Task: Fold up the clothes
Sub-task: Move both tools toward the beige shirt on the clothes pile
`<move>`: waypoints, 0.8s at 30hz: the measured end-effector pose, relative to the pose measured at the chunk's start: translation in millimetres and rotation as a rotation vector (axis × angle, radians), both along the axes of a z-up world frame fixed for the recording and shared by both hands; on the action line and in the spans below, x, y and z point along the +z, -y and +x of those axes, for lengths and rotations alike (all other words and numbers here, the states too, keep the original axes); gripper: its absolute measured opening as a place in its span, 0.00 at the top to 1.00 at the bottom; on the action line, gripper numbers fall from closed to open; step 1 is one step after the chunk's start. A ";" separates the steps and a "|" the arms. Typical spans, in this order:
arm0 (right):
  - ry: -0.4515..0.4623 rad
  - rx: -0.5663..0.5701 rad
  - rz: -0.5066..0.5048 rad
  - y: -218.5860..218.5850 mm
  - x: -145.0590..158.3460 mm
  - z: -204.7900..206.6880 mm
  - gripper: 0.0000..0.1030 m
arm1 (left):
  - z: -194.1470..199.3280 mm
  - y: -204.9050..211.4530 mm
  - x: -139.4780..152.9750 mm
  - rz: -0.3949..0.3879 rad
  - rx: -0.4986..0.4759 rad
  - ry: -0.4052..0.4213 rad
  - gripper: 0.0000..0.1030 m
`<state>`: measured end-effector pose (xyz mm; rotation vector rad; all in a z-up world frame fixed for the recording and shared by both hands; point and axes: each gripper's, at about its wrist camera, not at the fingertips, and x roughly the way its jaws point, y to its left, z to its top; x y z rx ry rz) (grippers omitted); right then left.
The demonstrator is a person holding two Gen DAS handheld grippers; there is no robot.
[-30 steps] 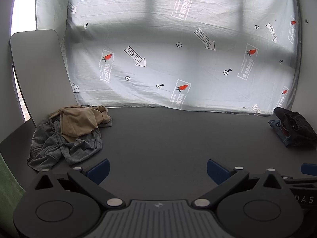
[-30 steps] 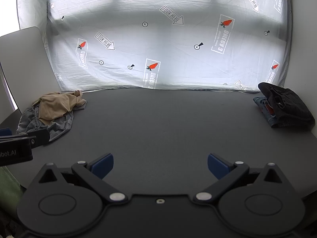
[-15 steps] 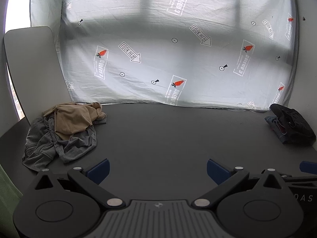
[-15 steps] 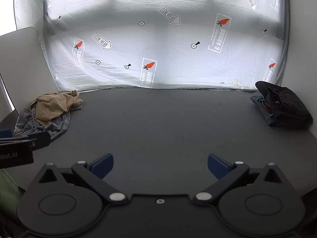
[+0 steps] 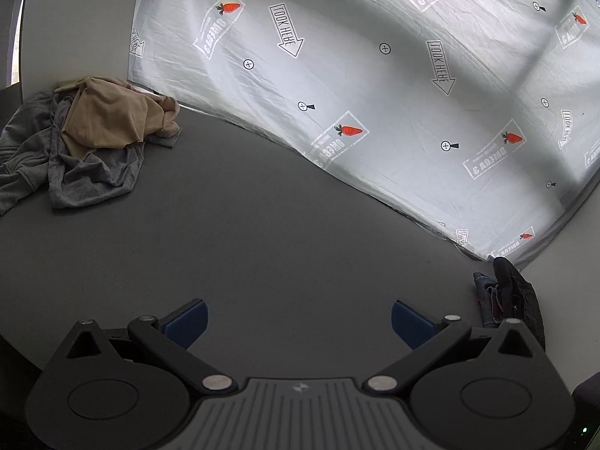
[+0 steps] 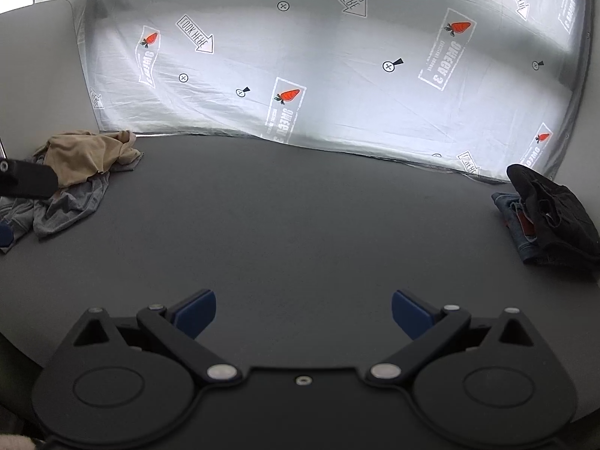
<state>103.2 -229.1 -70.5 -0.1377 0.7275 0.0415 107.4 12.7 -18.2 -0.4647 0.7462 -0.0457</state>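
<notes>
Left hand-held gripper [image 5: 298, 320] spread wide and empty over bare dark desk [image 5: 262, 232], right hand-held gripper [image 6: 303, 315] likewise, tan garment [image 5: 108, 120] on crumpled grey garment [image 5: 86, 168] far ahead-left, dark folded stack [image 6: 551, 213] far right, carrot-print sheet [image 6: 337, 75] behind.

Grey table [image 6: 300, 225] (two clothes piles [image 6: 75, 180])

Both wrist cams low, facing table [image 5: 262, 232]

Soft backlit daylight, fisheye-warped edges
</notes>
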 end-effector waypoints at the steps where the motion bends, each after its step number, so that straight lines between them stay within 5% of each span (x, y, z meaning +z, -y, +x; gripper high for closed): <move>1: -0.008 0.023 -0.013 -2.5 -3.6 12.7 0.05 | 6.2 -2.8 3.6 0.006 0.023 -0.012 0.00; 10: 0.057 0.336 -0.106 -78.7 -15.6 99.7 0.15 | 72.7 -72.6 -7.3 -0.128 0.256 -0.110 0.00; 16: -0.017 0.492 -0.070 -164.7 -29.2 155.9 0.44 | 101.3 -151.7 -21.3 -0.016 0.357 -0.100 0.00; 20: -0.057 0.551 -0.064 -232.6 -39.9 197.6 0.57 | 121.2 -221.2 -41.3 -0.049 0.399 -0.098 0.00; 24: 0.009 0.685 -0.232 -304.3 -70.5 233.4 0.64 | 146.9 -282.6 -64.0 -0.061 0.442 -0.093 0.00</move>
